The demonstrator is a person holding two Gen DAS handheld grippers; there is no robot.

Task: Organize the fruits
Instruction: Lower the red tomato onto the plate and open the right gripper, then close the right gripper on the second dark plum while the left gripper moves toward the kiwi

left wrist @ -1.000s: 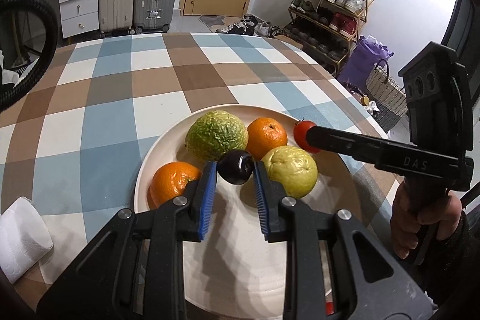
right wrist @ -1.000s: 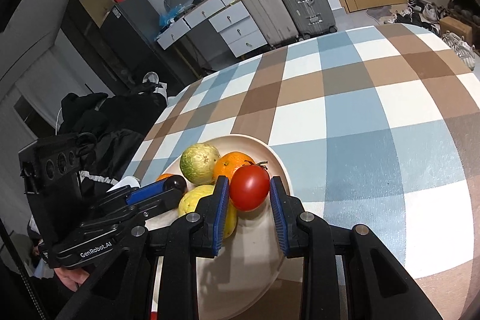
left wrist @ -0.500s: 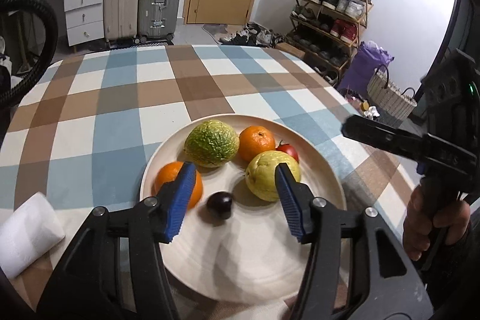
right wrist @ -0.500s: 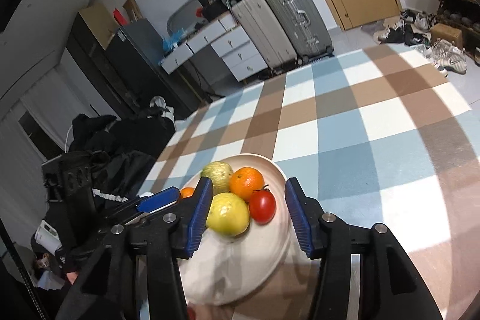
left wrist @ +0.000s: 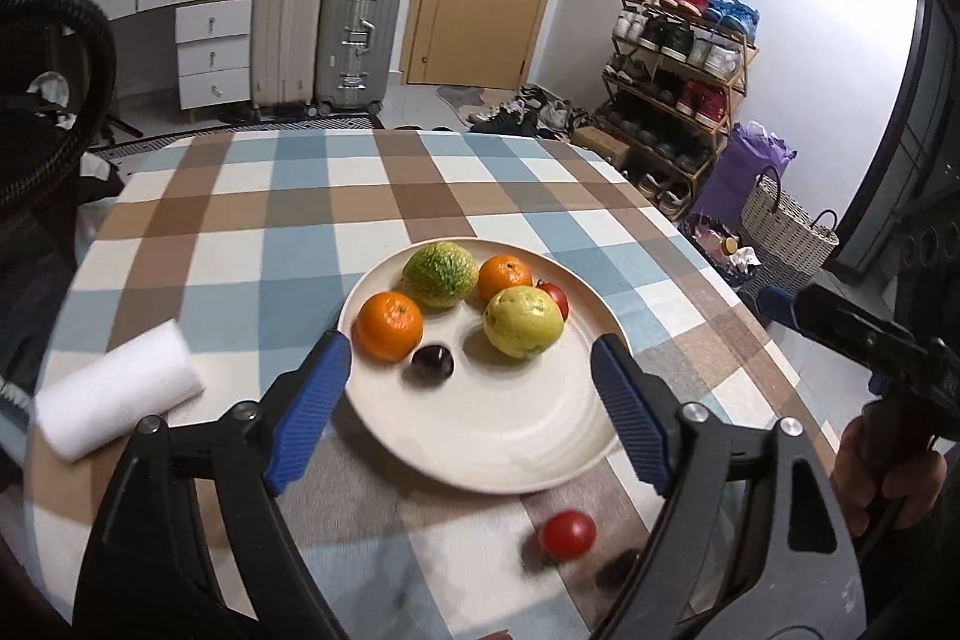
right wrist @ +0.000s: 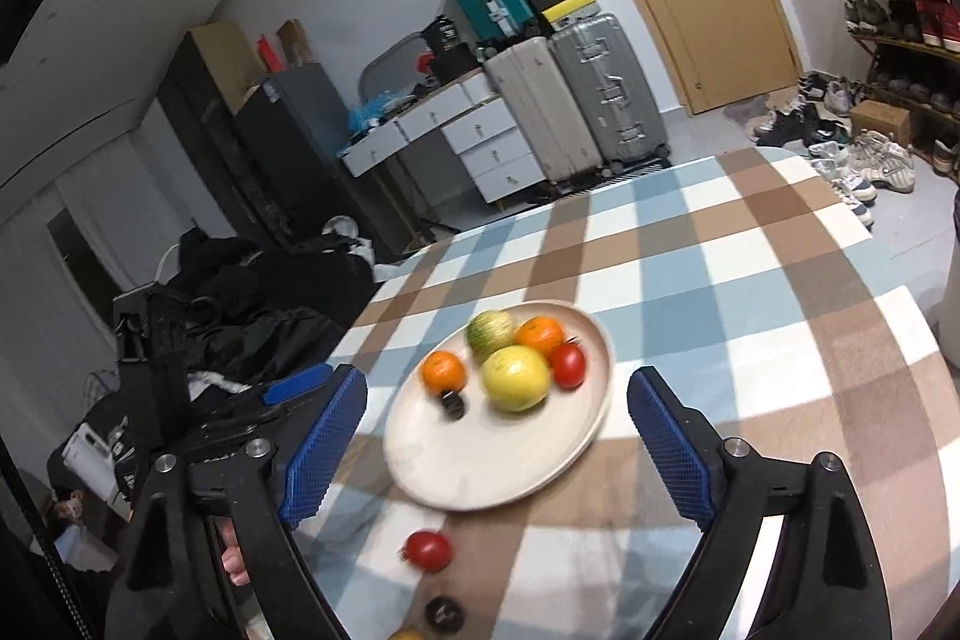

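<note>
Both tongs hang above the table with jaws spread wide and nothing between them. The left gripper (left wrist: pixel 471 412) hovers over the near part of the plate (left wrist: pixel 480 436), and the right gripper (right wrist: pixel 498 436) also looks down at this plate from the other side, held in a hand (left wrist: pixel 882 478). On the plate lie six fruits: a bumpy green fruit (left wrist: pixel 440 275), two oranges (left wrist: pixel 389 325) (left wrist: pixel 504 278), a yellow fruit (left wrist: pixel 523 322), a red tomato (left wrist: pixel 557 297) half hidden behind the yellow one, and a small dark plum (left wrist: pixel 432 363) near the middle. Off the plate, on the checked cloth (left wrist: pixel 240 244), a second tomato (left wrist: pixel 567 534) lies close to the near rim, with another dark fruit (right wrist: pixel 444 613) just beside it. A white paper roll (left wrist: pixel 114 400) lies on the cloth to the left of the plate. Behind the table stand suitcases (left wrist: pixel 357 34), a door and a shoe rack (left wrist: pixel 678 58).
</note>
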